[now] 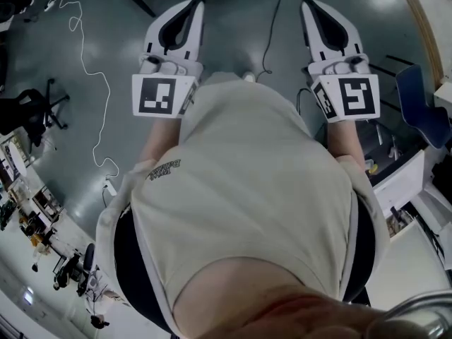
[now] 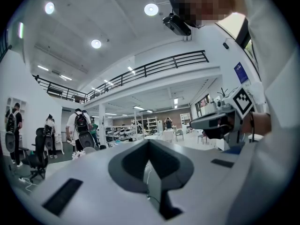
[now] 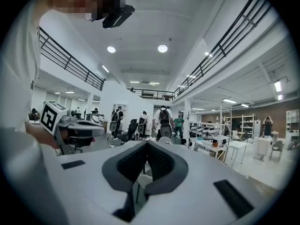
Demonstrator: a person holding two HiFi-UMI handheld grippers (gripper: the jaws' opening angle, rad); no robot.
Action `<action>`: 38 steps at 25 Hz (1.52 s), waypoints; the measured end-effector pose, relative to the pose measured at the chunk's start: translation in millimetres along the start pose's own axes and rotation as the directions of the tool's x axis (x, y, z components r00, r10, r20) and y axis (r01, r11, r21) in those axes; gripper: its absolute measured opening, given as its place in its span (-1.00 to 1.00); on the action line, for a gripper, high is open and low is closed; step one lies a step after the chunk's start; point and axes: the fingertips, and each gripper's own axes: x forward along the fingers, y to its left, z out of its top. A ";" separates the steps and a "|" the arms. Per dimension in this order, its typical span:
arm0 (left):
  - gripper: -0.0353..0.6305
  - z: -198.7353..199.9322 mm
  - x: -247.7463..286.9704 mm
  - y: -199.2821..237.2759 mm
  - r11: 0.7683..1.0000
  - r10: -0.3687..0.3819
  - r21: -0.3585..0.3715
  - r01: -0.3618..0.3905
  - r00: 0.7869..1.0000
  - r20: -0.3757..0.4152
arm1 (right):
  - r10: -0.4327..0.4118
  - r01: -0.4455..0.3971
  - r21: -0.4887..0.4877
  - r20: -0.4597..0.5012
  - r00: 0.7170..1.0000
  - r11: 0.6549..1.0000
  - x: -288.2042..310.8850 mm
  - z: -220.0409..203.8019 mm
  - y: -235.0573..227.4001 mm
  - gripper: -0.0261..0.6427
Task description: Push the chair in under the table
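- Only the head view shows the floor. The left gripper [image 1: 192, 6] and the right gripper [image 1: 309, 6] are held out level, side by side above it. A white cable [image 1: 88, 76] is seen trailing across the floor at the left.
- Only the two gripper views show the hall ahead. A railed balcony [image 2: 164, 62], ceiling lamps and shelving are seen, and people with backpacks [image 3: 164, 118] are standing well ahead.
- Both grippers are clenched and nothing is held. In each gripper view the jaw tips are seen pressed together.
- The middle of the head view is blocked by the person's pale shirt [image 1: 247, 189], so the floor below it is hidden.
- A black office chair [image 1: 35, 108] is seen at the left edge, well apart from the left gripper.
- A blue chair [image 1: 424, 108] is seen at the right edge of the head view, near a white table [image 1: 406, 182]. It lies off to the right of the right gripper and is not touched by it.
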 end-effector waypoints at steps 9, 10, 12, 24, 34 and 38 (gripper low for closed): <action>-0.87 -13.1 13.0 -1.4 1.000 0.014 -0.004 -0.014 1.000 -0.008 | 0.008 -0.008 -0.008 -0.031 1.000 1.000 10.8 -17.9 -16.5 -0.89; -0.87 -14.5 16.3 -1.0 1.000 0.012 -0.008 -0.013 1.000 -0.007 | 0.010 -0.010 -0.005 -0.029 1.000 1.000 13.6 -18.8 -19.3 -0.89; -0.87 -17.8 23.1 -0.7 1.000 0.007 -0.019 -0.008 1.000 -0.009 | 0.014 -0.014 -0.005 -0.028 1.000 1.000 20.4 -22.1 -23.6 -0.89; -0.87 -59.4 89.5 57.2 0.998 -0.007 -0.070 0.005 1.000 -0.027 | 0.046 -0.047 -0.008 -0.079 0.996 0.999 103.0 -48.4 -47.3 -0.89; -0.87 -86.8 171.9 137.1 0.988 -0.055 -0.147 0.042 0.994 -0.090 | 0.033 -0.030 0.021 -0.160 0.987 0.999 209.6 -60.3 -82.8 -0.89; -0.87 -91.5 206.0 171.9 0.987 -0.066 -0.150 0.050 0.993 -0.101 | 0.014 -0.009 0.029 -0.171 0.985 1.000 252.5 -59.9 -101.6 -0.89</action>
